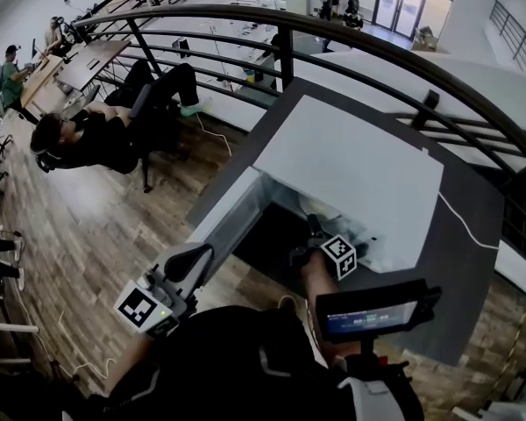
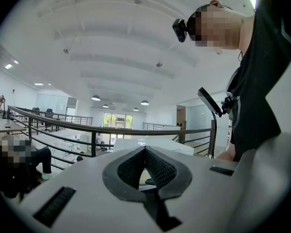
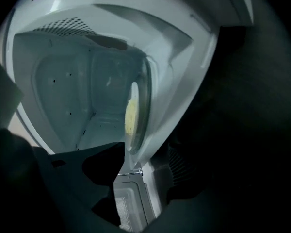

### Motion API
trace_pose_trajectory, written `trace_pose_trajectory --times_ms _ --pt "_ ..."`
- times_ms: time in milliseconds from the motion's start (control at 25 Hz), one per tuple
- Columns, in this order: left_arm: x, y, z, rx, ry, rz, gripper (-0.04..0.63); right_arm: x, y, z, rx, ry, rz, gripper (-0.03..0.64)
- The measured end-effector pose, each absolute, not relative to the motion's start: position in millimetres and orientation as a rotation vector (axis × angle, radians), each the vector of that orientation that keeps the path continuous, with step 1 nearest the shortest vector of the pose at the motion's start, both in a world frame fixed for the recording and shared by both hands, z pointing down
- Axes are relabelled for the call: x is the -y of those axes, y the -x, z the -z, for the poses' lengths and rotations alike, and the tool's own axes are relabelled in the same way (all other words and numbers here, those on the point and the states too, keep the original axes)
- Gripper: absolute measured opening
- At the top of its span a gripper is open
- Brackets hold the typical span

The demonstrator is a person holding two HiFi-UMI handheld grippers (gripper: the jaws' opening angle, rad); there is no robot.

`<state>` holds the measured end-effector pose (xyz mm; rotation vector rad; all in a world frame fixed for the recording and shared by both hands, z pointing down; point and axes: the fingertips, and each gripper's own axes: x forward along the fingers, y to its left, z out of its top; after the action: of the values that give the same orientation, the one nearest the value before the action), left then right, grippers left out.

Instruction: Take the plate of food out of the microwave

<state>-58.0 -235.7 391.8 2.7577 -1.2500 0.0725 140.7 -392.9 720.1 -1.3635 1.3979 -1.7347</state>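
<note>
I'm risking tipping the plate [image 3: 137,111] and spilling its food [image 3: 130,118] if my right gripper [image 3: 143,161] bites too little rim. Its fingers are standing spread, with the plate just beyond their tips inside the microwave [image 3: 63,96]. The plate is showing pale, thin and edge-on, carrying something yellow, while my left gripper [image 2: 145,152] is idling with its fingers pressed together on nothing.

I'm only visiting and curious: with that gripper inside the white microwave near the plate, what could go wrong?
1. The right gripper is open near the rim of the pale round plate of yellow food; gripped by the rim alone, it might tip and spill.
2. The left gripper is shut and aimed away from the white microwave, so nothing else steadies the plate.
</note>
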Motion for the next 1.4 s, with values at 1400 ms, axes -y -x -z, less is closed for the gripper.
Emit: trace_pose_trajectory --times_ms 1400 --pt "231 90 -398 1.273 -2.711 -0.122 0.005 393 -135 -721 -1.136 1.262 1.669 0.132"
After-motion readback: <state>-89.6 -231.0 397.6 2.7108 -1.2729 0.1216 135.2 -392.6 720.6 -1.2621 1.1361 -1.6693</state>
